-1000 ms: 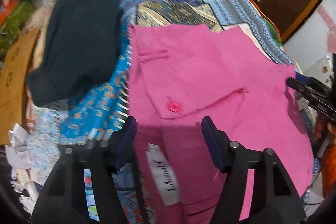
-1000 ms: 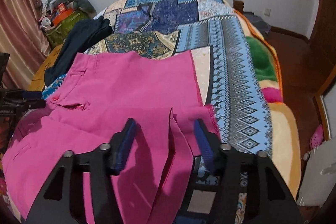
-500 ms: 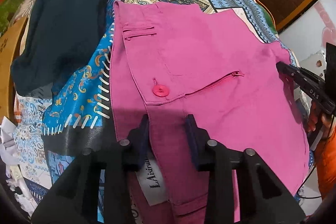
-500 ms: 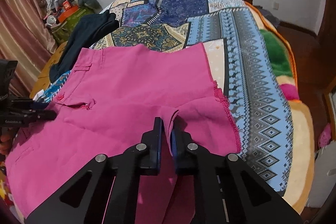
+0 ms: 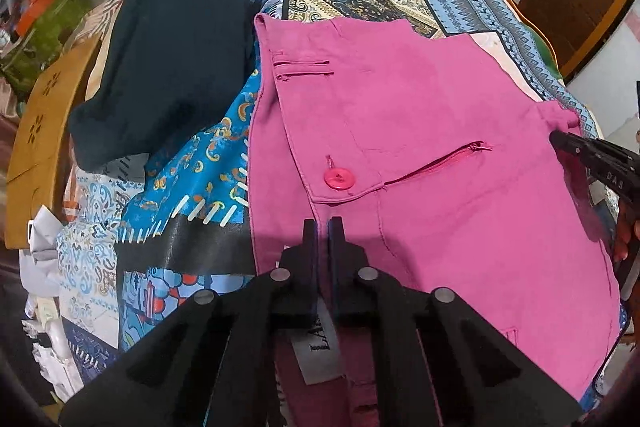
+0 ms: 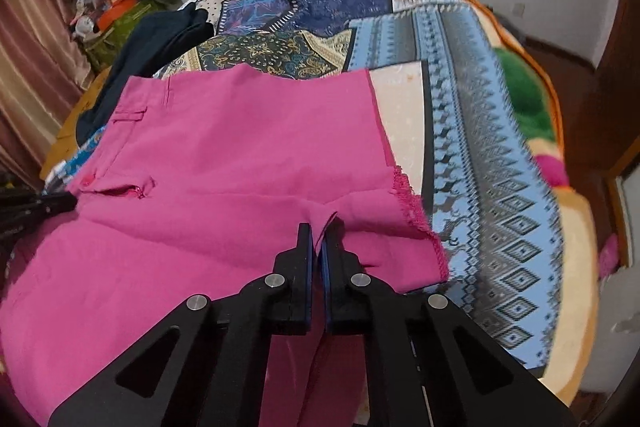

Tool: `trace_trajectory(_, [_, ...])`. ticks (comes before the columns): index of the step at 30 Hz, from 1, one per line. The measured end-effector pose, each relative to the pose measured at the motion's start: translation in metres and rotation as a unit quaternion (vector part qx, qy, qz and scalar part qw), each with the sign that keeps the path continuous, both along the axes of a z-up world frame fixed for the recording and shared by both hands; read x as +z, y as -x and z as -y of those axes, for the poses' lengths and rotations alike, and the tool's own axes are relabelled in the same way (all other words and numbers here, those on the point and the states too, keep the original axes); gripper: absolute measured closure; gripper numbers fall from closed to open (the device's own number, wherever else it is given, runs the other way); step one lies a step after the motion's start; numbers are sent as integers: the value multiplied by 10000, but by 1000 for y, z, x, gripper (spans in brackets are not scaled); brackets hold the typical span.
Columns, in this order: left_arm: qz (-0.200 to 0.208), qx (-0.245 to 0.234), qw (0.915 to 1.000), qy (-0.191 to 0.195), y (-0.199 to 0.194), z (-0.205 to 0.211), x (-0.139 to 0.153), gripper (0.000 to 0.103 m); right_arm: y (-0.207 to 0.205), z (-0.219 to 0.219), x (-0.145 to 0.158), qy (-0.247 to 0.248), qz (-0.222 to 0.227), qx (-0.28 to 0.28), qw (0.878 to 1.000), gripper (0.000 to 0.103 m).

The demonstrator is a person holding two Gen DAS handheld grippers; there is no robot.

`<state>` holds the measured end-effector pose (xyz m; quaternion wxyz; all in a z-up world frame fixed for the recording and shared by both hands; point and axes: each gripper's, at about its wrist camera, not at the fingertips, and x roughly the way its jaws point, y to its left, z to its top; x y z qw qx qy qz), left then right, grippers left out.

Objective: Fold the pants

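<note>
Left tool [image 5: 323,227] pinches the near waistband edge of the pink pants [image 5: 420,131], jaws just closed to a thin gap with cloth between them; a white label [image 5: 316,351] hangs below its fingers. Right tool [image 6: 318,231] is likewise pressed together on a raised pucker of the near fabric by the frayed leg hem [image 6: 416,211]. Just ahead of the left tool: pink button [image 5: 339,179] and zip pocket [image 5: 440,163]. The pants lie spread flat beyond both tools on the patchwork bedspread [image 6: 460,131], waistband to the left tool's side, hem to the right tool's side. A dark garment [image 5: 172,59] lies far left of the left tool, touching the pants' far corner. Step in hand, as I judge it: near edge gripped at two points, fold not yet begun. Next move likely calls for lifting both grips together, carrying the near edge away over the far edge, keeping the cloth taut between the tools so it lands square.
</note>
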<state>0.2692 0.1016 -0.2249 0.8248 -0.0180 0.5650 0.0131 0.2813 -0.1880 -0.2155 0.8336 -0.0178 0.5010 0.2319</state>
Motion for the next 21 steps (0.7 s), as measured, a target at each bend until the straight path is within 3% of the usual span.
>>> trace_trajectory(5, [32, -218, 9997, -105, 1, 1, 6, 92, 4, 4, 6, -25, -52, 21, 10000, 98])
trace_trajectory(12, [141, -226, 9996, 2, -4, -10, 24, 84, 19, 12, 31, 120, 205, -41, 9997, 90])
trace_trajectory(14, [172, -166, 9997, 94, -9, -16, 29, 77, 23, 17, 41, 95, 333, -76, 9994, 84])
trace_trajectory(16, [141, -142, 9994, 279, -15, -19, 30, 74, 24, 22, 48, -4, 404, -144, 9991, 70])
trace_trajectory(18, [24, -80, 9981, 611, -26, -25, 28, 73, 23, 29, 54, -122, 465, -230, 9986, 64])
trace_trajectory(21, [-133, -5, 9972, 734, -40, -29, 20, 69, 18, 36, 59, -165, 535, -379, 9977, 58])
